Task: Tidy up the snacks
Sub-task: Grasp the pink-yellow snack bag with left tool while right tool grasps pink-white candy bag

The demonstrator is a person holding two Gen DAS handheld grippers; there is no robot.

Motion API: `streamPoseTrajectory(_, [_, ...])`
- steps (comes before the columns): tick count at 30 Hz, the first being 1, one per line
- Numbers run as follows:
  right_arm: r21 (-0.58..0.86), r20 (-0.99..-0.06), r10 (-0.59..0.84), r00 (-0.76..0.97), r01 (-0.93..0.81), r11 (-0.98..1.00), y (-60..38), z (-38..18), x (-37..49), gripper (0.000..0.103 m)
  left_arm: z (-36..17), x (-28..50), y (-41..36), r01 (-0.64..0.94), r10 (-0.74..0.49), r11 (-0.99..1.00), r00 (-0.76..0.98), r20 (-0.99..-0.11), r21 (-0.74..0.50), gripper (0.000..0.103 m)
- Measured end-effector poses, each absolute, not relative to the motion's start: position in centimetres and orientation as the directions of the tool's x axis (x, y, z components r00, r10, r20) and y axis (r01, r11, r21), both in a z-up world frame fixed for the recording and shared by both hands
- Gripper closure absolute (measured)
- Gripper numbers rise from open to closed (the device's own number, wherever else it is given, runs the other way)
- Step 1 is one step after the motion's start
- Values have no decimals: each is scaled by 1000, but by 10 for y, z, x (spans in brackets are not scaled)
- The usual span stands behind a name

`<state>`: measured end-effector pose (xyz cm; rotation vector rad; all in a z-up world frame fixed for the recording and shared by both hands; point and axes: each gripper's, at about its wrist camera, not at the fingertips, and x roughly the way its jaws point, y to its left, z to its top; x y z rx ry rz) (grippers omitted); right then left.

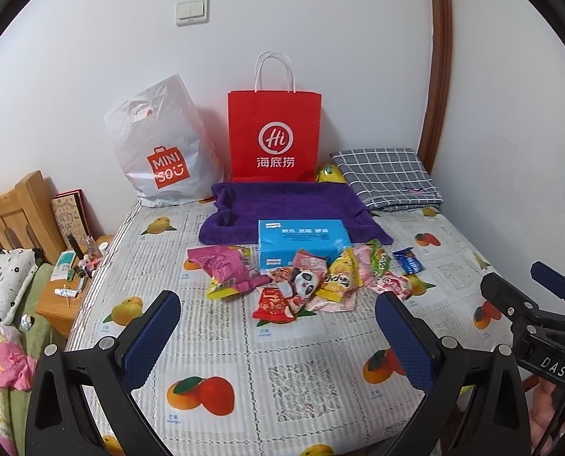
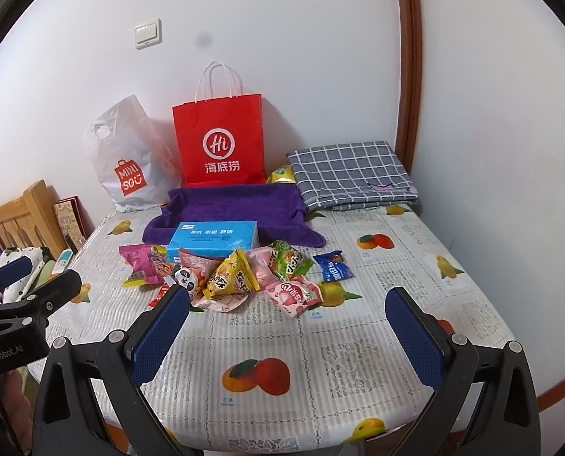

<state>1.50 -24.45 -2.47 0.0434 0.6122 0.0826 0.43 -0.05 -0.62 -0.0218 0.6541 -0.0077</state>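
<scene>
Hovering above the near part of the counter (image 1: 301,345), both tools spread wide and gripping nothing: left tool (image 1: 278,336) and right tool (image 2: 287,332) sitting side by side, each peeking into the other's view at the edge.

Lying ahead at 12 o'clock of the left tool, well apart from its fingertips, a loose pile of snack packets: pink chip bag (image 1: 225,266) at 11 o'clock, red packet (image 1: 273,304) nearest, panda packet (image 1: 304,282) touching it, yellow triangular packet (image 1: 339,275) just beside, green packet (image 1: 379,260) behind, pink strawberry packet (image 1: 392,283) at 1 o'clock, and blue cookie packet (image 1: 408,260) slightly apart at the far right of the heap.

Seen from the right wrist, sitting at 11 to 12 o'clock of that tool, the same heap, with the red packet partly hidden behind the left finger (image 2: 161,336).

Resting behind the pile and touching it, a blue tissue pack (image 1: 301,241), lying partly on a purple towel (image 1: 282,205). Standing farther back against the wall, a red Haidilao paper bag (image 1: 275,136) upright, a white Miniso plastic bag (image 1: 161,144) leaning at its left, a folded grey checked cloth (image 1: 385,178) at its right, and a yellow packet (image 1: 330,174) wedged between red bag and cloth.

Nothing standing between tools and snacks.
</scene>
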Motion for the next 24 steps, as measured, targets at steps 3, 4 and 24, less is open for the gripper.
streamPoseTrajectory(3, [69, -579, 102, 809, -76, 995, -246, -36, 27, 3, -13, 15, 8, -20, 0, 999, 782, -623, -26, 0])
streamPoseTrajectory(4, [67, -586, 101, 804, -76, 995, -247, -41, 32, 3, -16, 19, 12, -27, 1, 999, 777, -630, -33, 0])
streamPoseTrajectory(24, [53, -761, 131, 636, -140, 989, -261, -158, 140, 13, -94, 98, 52, -94, 25, 994, 646, -763, -47, 1])
